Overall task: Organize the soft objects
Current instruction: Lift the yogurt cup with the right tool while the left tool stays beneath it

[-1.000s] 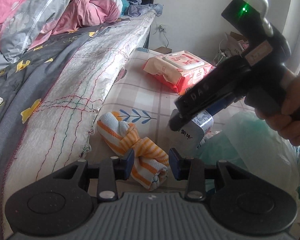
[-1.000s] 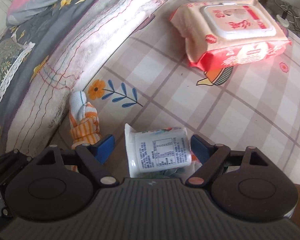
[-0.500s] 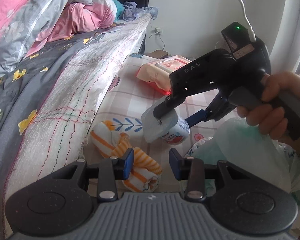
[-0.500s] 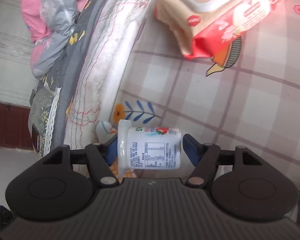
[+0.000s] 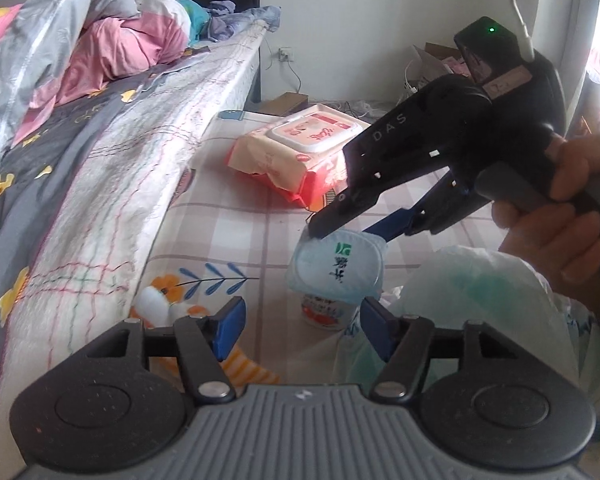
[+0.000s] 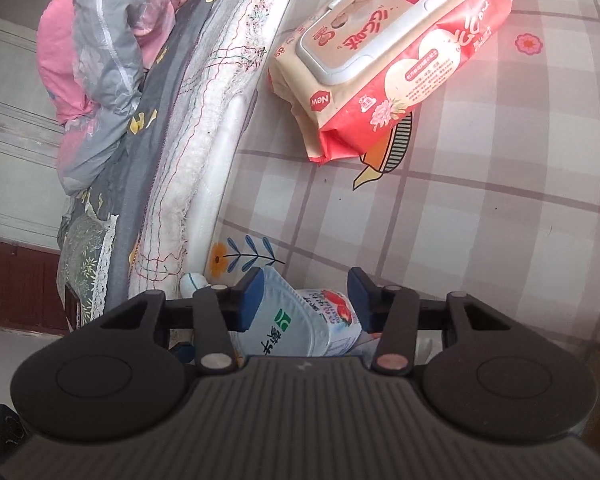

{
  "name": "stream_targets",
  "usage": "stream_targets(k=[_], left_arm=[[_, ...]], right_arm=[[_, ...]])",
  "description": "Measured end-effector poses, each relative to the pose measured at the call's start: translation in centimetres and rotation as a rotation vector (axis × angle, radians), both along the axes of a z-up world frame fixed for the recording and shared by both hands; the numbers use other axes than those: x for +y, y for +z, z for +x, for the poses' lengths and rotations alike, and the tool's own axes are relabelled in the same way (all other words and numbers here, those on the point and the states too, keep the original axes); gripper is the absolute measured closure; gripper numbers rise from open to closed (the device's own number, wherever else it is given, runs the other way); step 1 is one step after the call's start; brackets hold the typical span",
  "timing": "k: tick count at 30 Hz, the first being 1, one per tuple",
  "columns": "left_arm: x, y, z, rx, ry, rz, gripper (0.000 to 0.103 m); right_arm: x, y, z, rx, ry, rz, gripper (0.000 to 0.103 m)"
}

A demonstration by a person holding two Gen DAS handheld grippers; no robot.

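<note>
Honestly a lot was hidden at this point. The orange-striped sock bundle [image 5: 244,368] was mostly tucked under my left gripper [image 5: 302,330], with only a white end and a strip of stripes poking out on the checked mat [image 5: 228,224], right against the mattress edge [image 5: 112,216]. From the right wrist view I could only catch a little white nub of it [image 6: 192,284] behind the left finger. The white plastic bag [image 5: 480,292] was cut off at the right edge, so I couldn't tell what was inside, just something teal showing through.

The yogurt cup [image 5: 336,276] was sealed with its foil lid on, tilted, lid facing the left camera. My right gripper [image 6: 306,304] had it between its blue pads, jaws closing on it, one pad against the lid rim and the other by the base. The cup hung just over the mat next to the bag. The left jaws were opening with nothing clamped between them.

The wet wipes pack [image 6: 388,52] lay further back on the mat, lid shut. My hand [image 5: 560,220] on the right handle was partly cropped.
</note>
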State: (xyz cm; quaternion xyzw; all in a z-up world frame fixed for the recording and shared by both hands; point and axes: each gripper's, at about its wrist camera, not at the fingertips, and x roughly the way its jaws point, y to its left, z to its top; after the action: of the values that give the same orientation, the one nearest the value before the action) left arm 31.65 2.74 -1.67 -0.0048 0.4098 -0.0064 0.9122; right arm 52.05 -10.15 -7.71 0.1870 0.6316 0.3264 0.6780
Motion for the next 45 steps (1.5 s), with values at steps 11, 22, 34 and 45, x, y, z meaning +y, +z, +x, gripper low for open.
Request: stream_targets(k=[11, 22, 34, 45], left_arm=[[-1.5, -1.4, 2.9, 0.033, -0.083, 0.01, 0.035], [-0.7, -2.4, 3.6, 0.04, -0.043, -0.041, 0.04], [0.4, 1.9, 1.6, -0.056, 0.012, -0.088, 0.04], [-6.5, 12.2, -5.6, -0.26, -0.16, -0.139, 0.04]], right_arm=[[0.2, -0.6, -0.7, 0.05, 0.003, 0.047, 0.061], [-0.4, -1.1, -0.8, 0.066, -0.024, 0.082, 0.063], [-0.4, 2.0, -1.8, 0.026, -0.023, 0.164, 0.071], [-9.7, 15.1, -9.7, -0.169, -0.104, 0.269, 0.071]])
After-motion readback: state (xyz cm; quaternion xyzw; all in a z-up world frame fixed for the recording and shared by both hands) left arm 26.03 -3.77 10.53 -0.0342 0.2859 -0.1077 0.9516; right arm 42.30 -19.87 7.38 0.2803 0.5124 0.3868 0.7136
